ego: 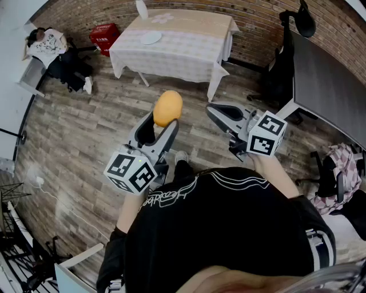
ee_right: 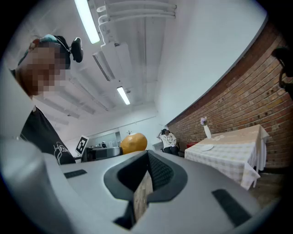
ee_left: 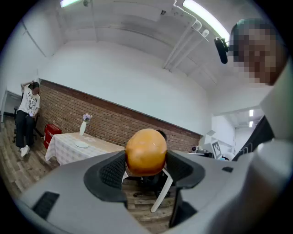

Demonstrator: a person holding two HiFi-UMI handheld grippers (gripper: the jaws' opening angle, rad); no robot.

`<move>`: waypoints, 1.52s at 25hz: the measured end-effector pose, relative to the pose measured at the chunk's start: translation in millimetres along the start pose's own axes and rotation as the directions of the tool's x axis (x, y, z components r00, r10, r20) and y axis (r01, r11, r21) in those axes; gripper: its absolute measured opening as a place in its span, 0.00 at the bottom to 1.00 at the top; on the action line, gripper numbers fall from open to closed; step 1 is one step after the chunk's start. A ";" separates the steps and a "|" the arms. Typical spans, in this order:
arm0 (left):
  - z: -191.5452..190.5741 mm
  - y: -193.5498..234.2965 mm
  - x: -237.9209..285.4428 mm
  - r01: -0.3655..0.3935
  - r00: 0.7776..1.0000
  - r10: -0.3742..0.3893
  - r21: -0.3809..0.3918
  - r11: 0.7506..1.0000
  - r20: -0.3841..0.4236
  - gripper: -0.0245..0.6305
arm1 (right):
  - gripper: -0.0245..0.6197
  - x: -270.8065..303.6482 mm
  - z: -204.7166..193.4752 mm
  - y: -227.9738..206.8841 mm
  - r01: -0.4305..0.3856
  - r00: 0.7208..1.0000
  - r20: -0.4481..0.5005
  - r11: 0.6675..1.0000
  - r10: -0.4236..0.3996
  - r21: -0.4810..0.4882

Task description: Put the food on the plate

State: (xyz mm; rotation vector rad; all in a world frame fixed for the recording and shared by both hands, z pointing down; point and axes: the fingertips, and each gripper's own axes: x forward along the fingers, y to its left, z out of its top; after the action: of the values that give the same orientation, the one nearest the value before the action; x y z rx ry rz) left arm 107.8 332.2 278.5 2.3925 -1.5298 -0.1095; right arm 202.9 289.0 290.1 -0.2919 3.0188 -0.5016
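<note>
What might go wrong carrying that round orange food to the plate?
1. The round orange food looks smooth and is pinched only at its sides by the left gripper, so it may slip out and drop to the floor.
2. The plate sits far off on the table near a vase; a careless reach could knock the vase.

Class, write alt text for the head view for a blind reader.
Seen from above, the left gripper holds a round orange food item between its fingers; the right gripper is empty. A white plate sits on a clothed table ahead.
</note>
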 end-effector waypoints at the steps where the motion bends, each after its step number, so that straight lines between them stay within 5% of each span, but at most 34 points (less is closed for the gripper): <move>1: -0.1 2.4 1.0 0.000 1.000 0.000 -0.003 1.000 -0.001 0.46 | 0.03 1.4 0.2 -1.6 0.000 1.000 -0.001 1.000 0.000 0.003; 16: 1.2 77.1 44.0 0.014 0.998 -0.017 -0.060 0.998 -0.060 0.46 | 0.03 60.5 -10.3 -60.0 0.037 0.998 -0.048 0.997 -0.034 0.067; 38: 61.4 290.9 126.8 0.045 0.994 -0.052 -0.072 0.996 -0.096 0.46 | 0.03 243.6 20.9 -195.6 0.140 0.990 -0.047 0.985 -0.136 0.100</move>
State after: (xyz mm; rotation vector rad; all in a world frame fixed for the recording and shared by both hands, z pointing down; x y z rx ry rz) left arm -105.7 92.5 316.2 2.3447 -1.4018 -0.0548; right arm 0.6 52.8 325.6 -0.4928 3.0116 -0.6790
